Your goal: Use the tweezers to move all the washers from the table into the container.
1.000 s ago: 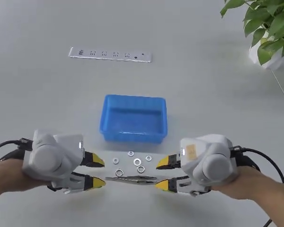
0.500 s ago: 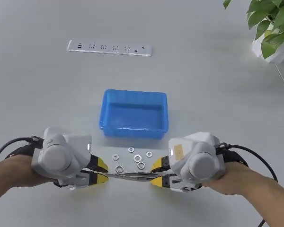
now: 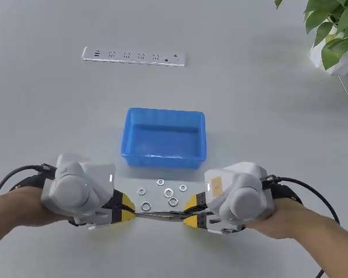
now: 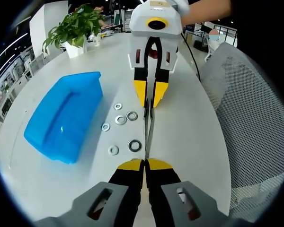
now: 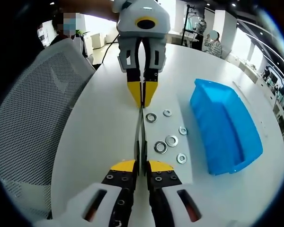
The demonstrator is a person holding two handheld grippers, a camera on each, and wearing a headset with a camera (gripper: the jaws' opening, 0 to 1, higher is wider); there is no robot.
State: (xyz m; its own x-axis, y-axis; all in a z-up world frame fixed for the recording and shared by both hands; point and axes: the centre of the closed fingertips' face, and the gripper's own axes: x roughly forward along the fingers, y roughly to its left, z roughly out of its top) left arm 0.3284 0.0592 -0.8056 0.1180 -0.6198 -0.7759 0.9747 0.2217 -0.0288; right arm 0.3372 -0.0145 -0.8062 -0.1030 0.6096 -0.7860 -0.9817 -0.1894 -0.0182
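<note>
The tweezers [image 3: 159,214] sit low over the table [image 3: 267,116], right in front of the person, and each end is pinched by a gripper. The left gripper [image 3: 126,208] has its yellow tips squeezed onto one end. The right gripper [image 3: 191,211] is clamped on the other end, so the two point straight at each other, nose to nose. Can't tell if the tweezers are touching the table or just off it.

Six washers [image 3: 168,193] lie loose on the table just past the tweezers, between them and the blue container [image 3: 165,113].

Both hands are down near the table's front edge. The left hand [image 3: 17,205] and right hand [image 3: 284,217] each wrap the back of their gripper and come in from the sides with the wrists about level.

Further out there's a white power strip [image 3: 133,57] beyond the container and a potted plant [image 3: 336,29] at the far right corner.
</note>
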